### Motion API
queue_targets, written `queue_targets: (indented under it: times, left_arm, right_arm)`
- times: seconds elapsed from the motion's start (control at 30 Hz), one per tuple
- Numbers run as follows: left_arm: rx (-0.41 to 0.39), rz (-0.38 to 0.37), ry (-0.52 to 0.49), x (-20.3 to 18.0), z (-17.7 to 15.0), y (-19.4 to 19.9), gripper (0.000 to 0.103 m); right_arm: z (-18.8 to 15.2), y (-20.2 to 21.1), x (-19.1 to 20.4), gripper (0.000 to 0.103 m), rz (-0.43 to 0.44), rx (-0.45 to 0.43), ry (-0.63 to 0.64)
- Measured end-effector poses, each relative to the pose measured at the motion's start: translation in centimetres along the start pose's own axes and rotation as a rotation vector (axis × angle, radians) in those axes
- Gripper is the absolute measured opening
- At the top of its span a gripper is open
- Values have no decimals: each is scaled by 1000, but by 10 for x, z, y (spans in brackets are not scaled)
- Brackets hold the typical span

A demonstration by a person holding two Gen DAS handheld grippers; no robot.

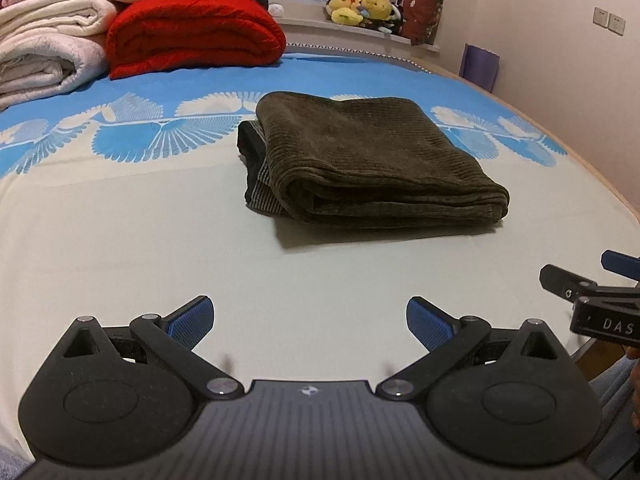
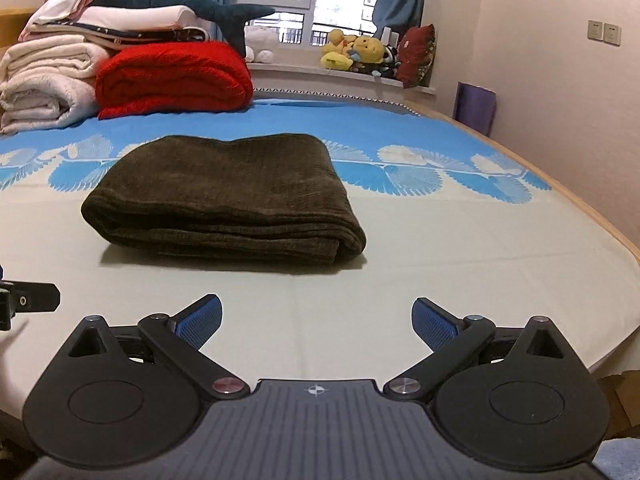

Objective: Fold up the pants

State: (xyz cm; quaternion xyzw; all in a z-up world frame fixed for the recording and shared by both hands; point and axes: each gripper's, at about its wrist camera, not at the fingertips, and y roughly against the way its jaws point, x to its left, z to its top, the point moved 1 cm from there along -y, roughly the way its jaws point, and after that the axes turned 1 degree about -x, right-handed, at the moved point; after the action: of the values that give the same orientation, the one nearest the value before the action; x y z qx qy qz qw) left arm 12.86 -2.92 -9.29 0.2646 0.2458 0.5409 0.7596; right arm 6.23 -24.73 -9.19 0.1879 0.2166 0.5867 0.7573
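Left wrist view: the pants (image 1: 372, 160), brown corduroy, lay folded into a thick rectangular stack on the bed (image 1: 120, 240), resting on the pale part of the sheet with their far edge reaching the blue feathered band. A dark striped lining showed at the stack's left side. The left gripper (image 1: 310, 322) hovered over bare sheet, well short of the stack, its jaws spread wide and gripping nothing, the blue pads (image 1: 192, 318) facing each other across empty space. At the right edge of that view the right gripper (image 1: 592, 284) was partly visible, also clear of the fabric. From the right wrist view, the right gripper (image 2: 316, 322) likewise stood released, jaws fully apart with only sheet between them, and the pants (image 2: 228, 196) sat ahead and slightly to the left, layered edges turned toward the camera. Behind, at the head of the bed, a rolled red blanket (image 2: 176, 78) rested beside stacked white bedding (image 2: 48, 80), with a plush shark (image 2: 180, 4) on top. Stuffed toys (image 2: 356, 54) lined the windowsill.
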Motion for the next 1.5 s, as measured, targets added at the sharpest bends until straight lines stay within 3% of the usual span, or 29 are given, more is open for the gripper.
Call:
queue_targets:
  times: [1.5]
  left_arm:
    - [-4, 37, -72, -9, -5, -4, 103]
  right_arm:
    - [-3, -5, 7, 101, 19, 32, 65]
